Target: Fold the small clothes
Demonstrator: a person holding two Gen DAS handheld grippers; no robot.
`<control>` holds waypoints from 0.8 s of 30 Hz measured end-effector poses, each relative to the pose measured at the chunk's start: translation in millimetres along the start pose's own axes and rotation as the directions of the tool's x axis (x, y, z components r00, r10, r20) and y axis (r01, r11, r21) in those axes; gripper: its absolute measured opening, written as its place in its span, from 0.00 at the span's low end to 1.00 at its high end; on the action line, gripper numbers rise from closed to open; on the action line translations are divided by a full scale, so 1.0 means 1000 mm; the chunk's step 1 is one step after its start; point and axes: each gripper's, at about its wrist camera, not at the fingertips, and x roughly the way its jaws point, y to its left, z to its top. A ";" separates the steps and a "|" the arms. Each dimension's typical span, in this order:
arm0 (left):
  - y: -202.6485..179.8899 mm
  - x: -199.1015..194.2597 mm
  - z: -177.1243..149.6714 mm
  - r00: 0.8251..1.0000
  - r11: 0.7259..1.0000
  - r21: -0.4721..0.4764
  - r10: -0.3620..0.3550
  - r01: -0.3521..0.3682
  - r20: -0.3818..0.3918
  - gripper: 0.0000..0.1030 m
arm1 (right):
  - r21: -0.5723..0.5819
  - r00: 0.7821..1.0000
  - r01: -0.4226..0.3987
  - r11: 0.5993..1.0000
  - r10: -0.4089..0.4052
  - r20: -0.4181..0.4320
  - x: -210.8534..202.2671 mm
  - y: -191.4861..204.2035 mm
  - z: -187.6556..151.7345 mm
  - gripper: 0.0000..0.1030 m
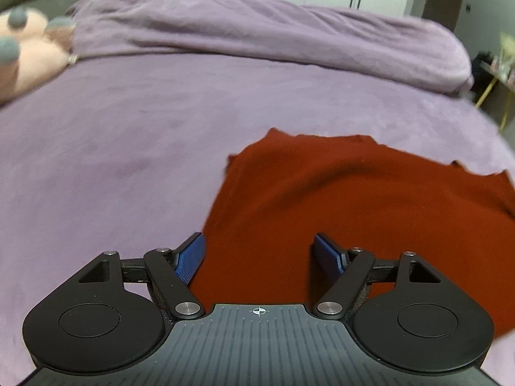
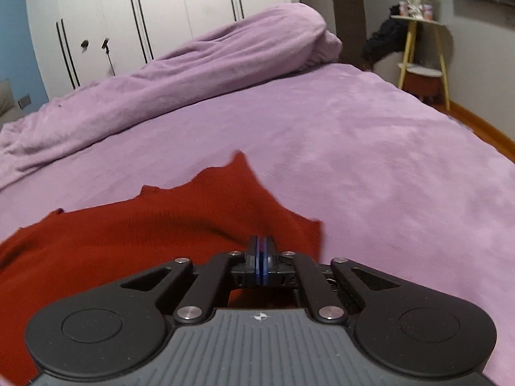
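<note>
Both hand-held grippers sit low in their frames: the left hand-held gripper [image 1: 259, 254] has its blue pads spread wide over the near edge of a rust-red knit garment [image 1: 338, 199], while the right hand-held gripper [image 2: 261, 251] is pressed together, pinching that garment's edge. The garment lies on the purple fleece bed cover [image 1: 128, 135], lower right in the left view, its long axis running left to right and its jagged edge pointing toward the rolled purple blanket [image 1: 257, 25].
</note>
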 end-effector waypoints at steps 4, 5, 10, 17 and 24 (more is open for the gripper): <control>0.029 -0.025 -0.023 0.994 0.989 -0.119 -0.094 0.088 -0.049 0.78 | 0.093 0.995 -0.100 0.991 0.103 -0.021 -0.044 -0.033 -0.019 0.49; 0.033 -0.029 -0.028 0.991 0.982 -0.152 -0.121 0.111 -0.062 0.78 | 0.111 0.990 -0.137 0.984 0.141 -0.029 -0.050 -0.040 -0.023 0.49; 0.031 -0.036 -0.042 0.966 0.951 -0.220 -0.241 0.216 -0.097 0.77 | 0.124 0.969 -0.223 0.967 0.234 -0.084 -0.060 -0.051 -0.035 0.45; 0.025 -0.030 -0.037 0.968 0.944 -0.260 -0.233 0.201 -0.097 0.76 | 0.050 0.963 -0.264 0.963 0.266 -0.035 -0.077 -0.036 -0.031 0.08; 0.037 -0.028 -0.041 0.956 0.926 -0.303 -0.270 0.226 -0.111 0.76 | -0.053 0.995 0.026 0.998 -0.031 -0.097 -0.066 -0.046 -0.043 0.00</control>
